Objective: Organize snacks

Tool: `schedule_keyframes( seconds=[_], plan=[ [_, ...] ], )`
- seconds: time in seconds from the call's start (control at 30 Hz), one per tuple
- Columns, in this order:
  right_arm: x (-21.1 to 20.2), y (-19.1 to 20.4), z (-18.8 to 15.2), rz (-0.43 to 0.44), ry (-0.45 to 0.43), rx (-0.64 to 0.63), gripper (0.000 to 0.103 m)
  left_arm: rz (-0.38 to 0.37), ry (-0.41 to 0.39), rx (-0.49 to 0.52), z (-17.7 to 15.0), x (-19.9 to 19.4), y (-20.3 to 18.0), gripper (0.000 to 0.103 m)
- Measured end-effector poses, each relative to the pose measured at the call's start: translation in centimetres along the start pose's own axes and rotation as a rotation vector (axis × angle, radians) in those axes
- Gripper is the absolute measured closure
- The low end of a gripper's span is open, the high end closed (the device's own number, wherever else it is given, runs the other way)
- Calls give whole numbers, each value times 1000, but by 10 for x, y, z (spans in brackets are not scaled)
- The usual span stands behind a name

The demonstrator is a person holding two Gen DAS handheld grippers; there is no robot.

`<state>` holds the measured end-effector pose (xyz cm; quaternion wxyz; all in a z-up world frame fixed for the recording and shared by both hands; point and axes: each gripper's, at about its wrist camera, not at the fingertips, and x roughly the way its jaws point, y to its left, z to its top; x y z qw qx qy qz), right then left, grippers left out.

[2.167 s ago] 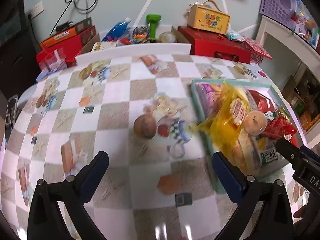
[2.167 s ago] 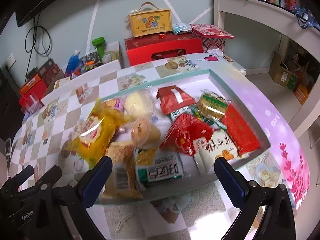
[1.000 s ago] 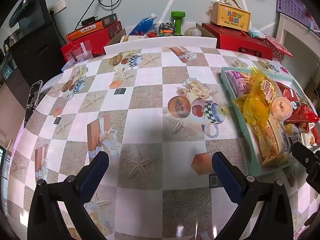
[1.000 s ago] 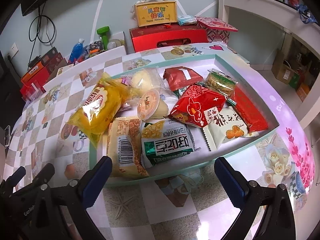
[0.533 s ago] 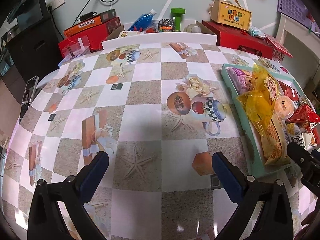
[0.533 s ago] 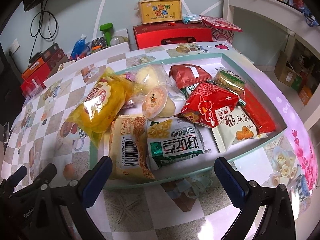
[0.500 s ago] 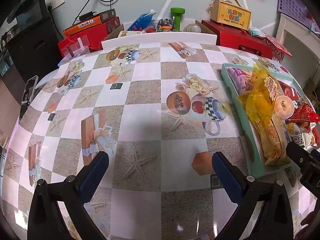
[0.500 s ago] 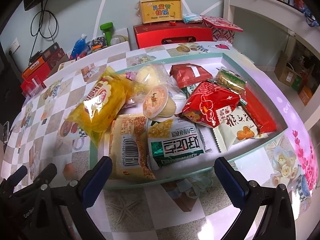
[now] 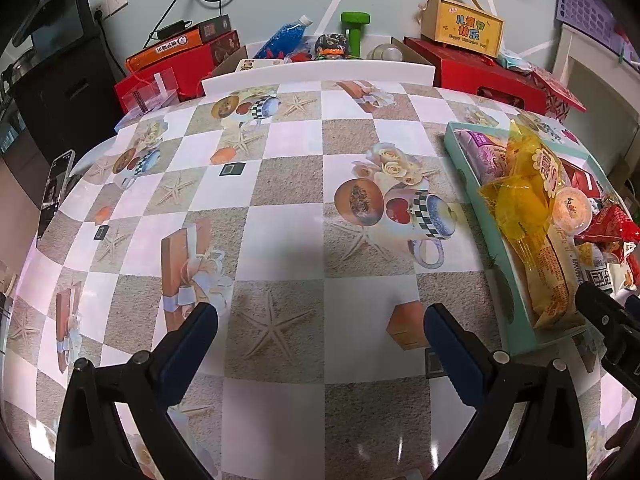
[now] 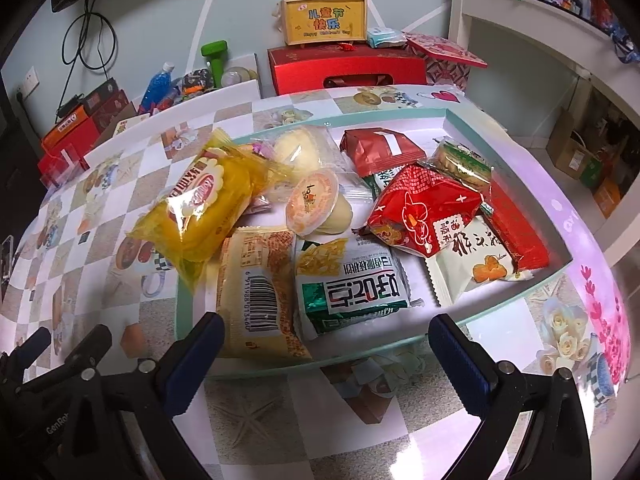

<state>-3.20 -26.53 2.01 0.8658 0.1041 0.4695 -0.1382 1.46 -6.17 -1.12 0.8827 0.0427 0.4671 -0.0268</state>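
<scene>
A teal tray (image 10: 516,296) on the checkered table holds several snack packs: a yellow bag (image 10: 200,204) lying over its left rim, a barcode pack (image 10: 256,296), a green-and-white pack (image 10: 356,292), a red pack (image 10: 424,208) and a round jelly cup (image 10: 312,200). The tray (image 9: 472,172) shows at the right in the left wrist view. My right gripper (image 10: 326,344) is open and empty just before the tray's near rim. My left gripper (image 9: 320,328) is open and empty over bare tablecloth, left of the tray.
Red gift boxes (image 10: 348,68), a yellow carry box (image 10: 324,20), a blue bottle (image 9: 280,36) and a green dumbbell (image 9: 354,28) crowd the far table edge. A phone (image 9: 54,188) lies at the left edge. A white shelf (image 10: 540,40) stands to the right.
Both grippers have drawn back from the tray and steadied. The yellow bag, blurred at first, now lies still over the tray's left rim. Both grippers stay open.
</scene>
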Motion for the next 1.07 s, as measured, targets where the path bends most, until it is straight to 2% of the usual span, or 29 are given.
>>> schedule_keyframes(
  seconds=[1.07],
  plan=[
    [-3, 3, -1, -22, 2, -19, 0, 10, -24, 19, 0, -6, -1, 1]
  ],
)
